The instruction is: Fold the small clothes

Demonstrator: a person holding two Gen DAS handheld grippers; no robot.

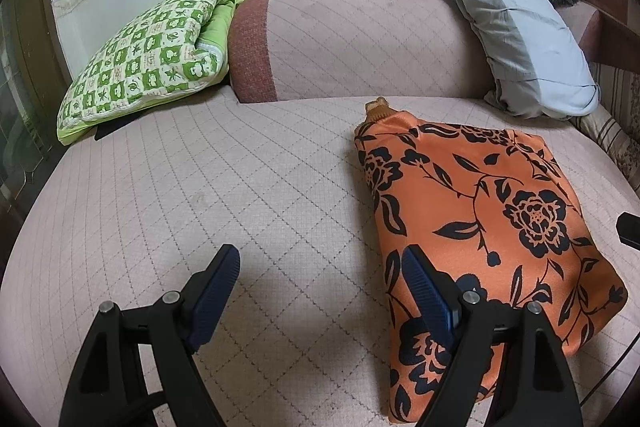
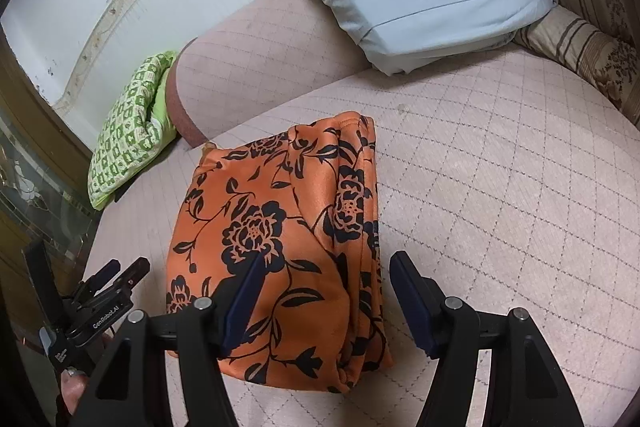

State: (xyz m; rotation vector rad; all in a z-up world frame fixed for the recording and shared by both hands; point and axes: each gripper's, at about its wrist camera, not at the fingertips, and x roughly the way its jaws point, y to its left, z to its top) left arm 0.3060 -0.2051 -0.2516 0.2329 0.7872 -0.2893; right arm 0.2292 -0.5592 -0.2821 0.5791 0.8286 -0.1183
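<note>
Tongs come first, both spread wide and gripping nothing: the left tongs (image 1: 316, 291) hover over bare cover just beside the orange floral garment (image 1: 480, 211), one finger overlapping its near corner, while the right tongs (image 2: 324, 291) straddle the garment's near right edge without pinching it. The garment lies on the quilted sofa seat (image 1: 180, 187) as a compact rectangle, layers stacked along its right side, so the fold looks nearly finished. To finish well, I would press the stacked edge flat and square the corners rather than lift anything, since the slippery-looking cloth could slide apart. Beyond the garment stand the backrest cushion (image 1: 360, 39), a green checked quilt (image 1: 148, 55) to its left and a grey pillow (image 1: 520, 27) to its right.
</note>
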